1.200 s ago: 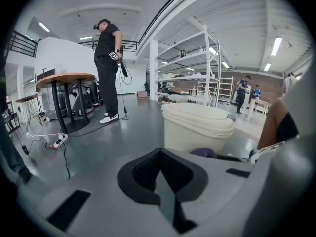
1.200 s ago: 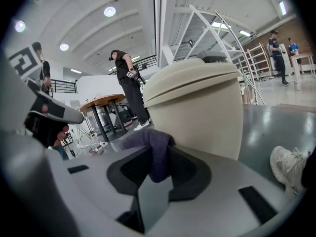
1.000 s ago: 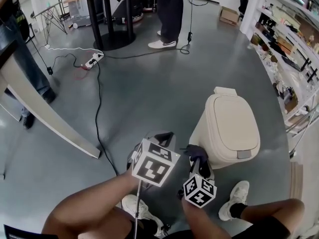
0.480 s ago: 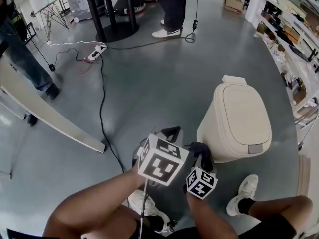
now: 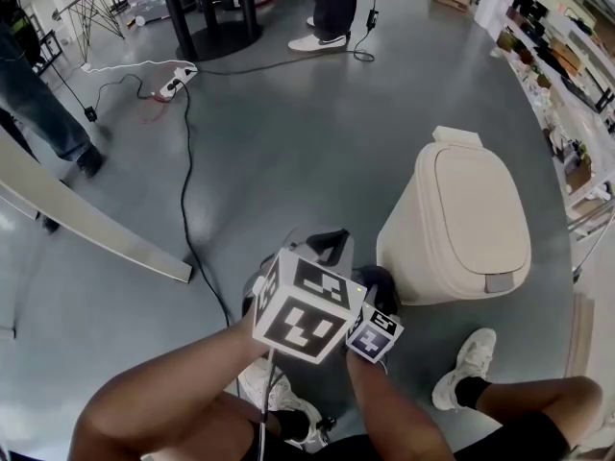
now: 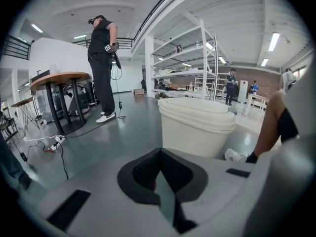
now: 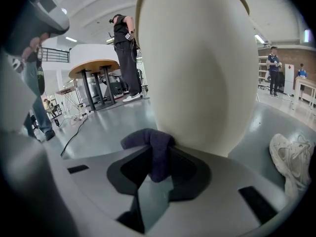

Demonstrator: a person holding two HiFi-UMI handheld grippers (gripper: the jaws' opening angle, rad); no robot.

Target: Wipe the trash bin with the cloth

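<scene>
The right gripper (image 7: 157, 168) has its jaws clamped on a dark cloth (image 7: 152, 144), whose bunched top lies against the lower side of the cream bin (image 7: 197, 68). Just beside it, the left gripper (image 6: 159, 168) has its jaws together, with nothing between. The bin stands on the floor (image 5: 288, 142), lid down. Farther off, a person (image 6: 102, 68) stands by a table (image 6: 61, 78).
</scene>
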